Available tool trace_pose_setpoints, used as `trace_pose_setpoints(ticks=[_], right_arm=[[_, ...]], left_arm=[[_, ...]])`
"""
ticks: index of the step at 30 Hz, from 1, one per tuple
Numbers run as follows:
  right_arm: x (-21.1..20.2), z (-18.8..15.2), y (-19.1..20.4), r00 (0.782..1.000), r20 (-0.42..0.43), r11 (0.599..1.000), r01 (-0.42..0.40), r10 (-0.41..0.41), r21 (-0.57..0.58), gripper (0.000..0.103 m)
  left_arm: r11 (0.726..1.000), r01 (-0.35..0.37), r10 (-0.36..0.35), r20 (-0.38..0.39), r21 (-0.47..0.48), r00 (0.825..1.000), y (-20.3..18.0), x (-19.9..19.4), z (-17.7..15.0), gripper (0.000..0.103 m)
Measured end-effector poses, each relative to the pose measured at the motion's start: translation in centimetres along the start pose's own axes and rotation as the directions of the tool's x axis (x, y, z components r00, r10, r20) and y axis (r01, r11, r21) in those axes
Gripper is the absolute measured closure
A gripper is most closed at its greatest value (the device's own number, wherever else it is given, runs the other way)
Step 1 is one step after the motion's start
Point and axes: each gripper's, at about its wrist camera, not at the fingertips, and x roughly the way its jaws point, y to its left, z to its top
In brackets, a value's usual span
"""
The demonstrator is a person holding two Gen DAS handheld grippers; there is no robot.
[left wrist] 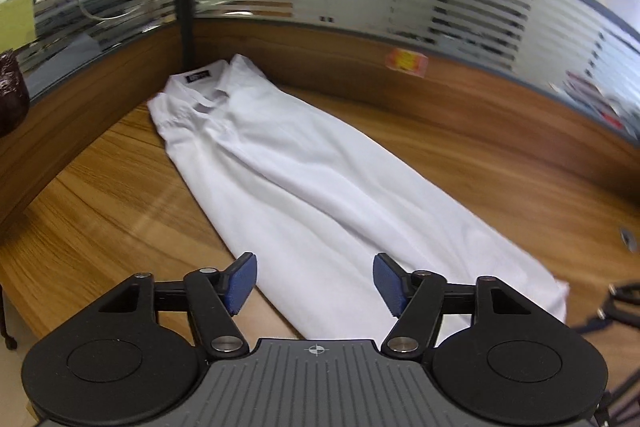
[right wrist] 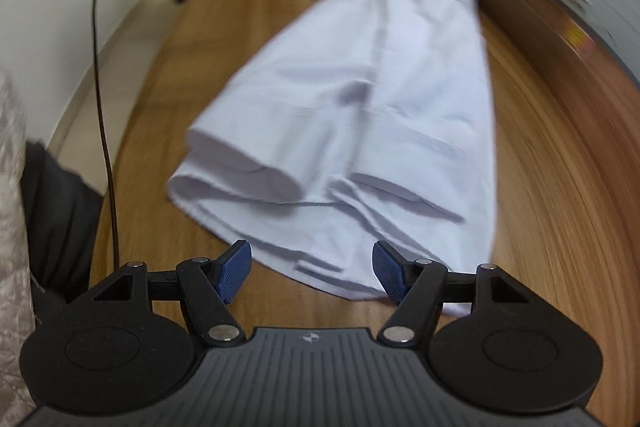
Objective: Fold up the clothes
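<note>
White shirt [left wrist: 304,179] lying lengthwise on wood surface [left wrist: 100,211], sides folded in. L gripper [left wrist: 314,285] & R gripper [right wrist: 312,273] hovering over hem, jaws open, gripping nothing. Risk: snagging only top layer, undoing folds.

The white folded cotton shirt [right wrist: 360,99] was smeared by blur in the right wrist view; its dark collar label [left wrist: 198,76] was unreadable

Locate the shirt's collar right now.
In the left wrist view the collar lies at the shirt's far end, near the desk's back corner by the dark post.
</note>
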Motion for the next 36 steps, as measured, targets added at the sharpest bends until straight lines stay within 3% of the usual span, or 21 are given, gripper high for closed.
trace_pose_setpoints(ticks=[8, 15, 18, 21, 22, 27, 32, 36], right_arm=[[1.7, 1.7, 3.2, 0.989, 0.025, 0.977, -0.14, 0.146, -0.161, 0.034], [3.6, 2.9, 5.3, 0.979, 0.027, 0.968, -0.196, 0.203, -0.159, 0.046], [4.1, 3.2, 5.8, 0.985, 0.03, 0.974, -0.161, 0.168, -0.162, 0.064], [3.9, 3.4, 6.0, 0.989, 0.046, 0.979, -0.135, 0.144, -0.152, 0.096], [3.6, 3.5, 5.9, 0.989, 0.059, 0.982, -0.123, 0.132, -0.145, 0.096], [1.0, 4.1, 5.4, 0.989, 0.131, 0.993, -0.062, 0.074, -0.096, 0.097], [-1.1, 4.8, 4.9, 0.984, 0.175, 0.997, -0.016, 0.028, -0.07, 0.097], [-2.1, 5.6, 4.4, 0.981, 0.192, 0.998, 0.001, 0.01, -0.057, 0.098]], left_arm=[[0.996, 0.012, -0.012, -0.006, 0.091, 1.0, -3.5, -1.3, -2.9, 0.034], [0.991, 0.013, -0.014, 0.003, 0.135, 1.0, -4.2, -2.4, -3.5, 0.031], [0.987, 0.022, -0.023, 0.006, 0.157, 1.0, -4.2, -2.8, -3.4, 0.029], [0.977, 0.036, -0.038, 0.003, 0.211, 0.999, -4.4, -3.1, -3.7, 0.026], [0.971, 0.049, -0.05, -0.001, 0.235, 0.999, -4.6, -3.1, -3.9, 0.025], [0.918, 0.13, -0.121, -0.047, 0.374, 0.992, -6.0, -3.0, -5.3, 0.024], [0.829, 0.187, -0.165, -0.09, 0.526, 0.982, -8.9, -2.3, -7.0, 0.024], [0.752, 0.157, -0.151, -0.064, 0.64, 0.986, -11.2, -1.5, -7.9, 0.024]])
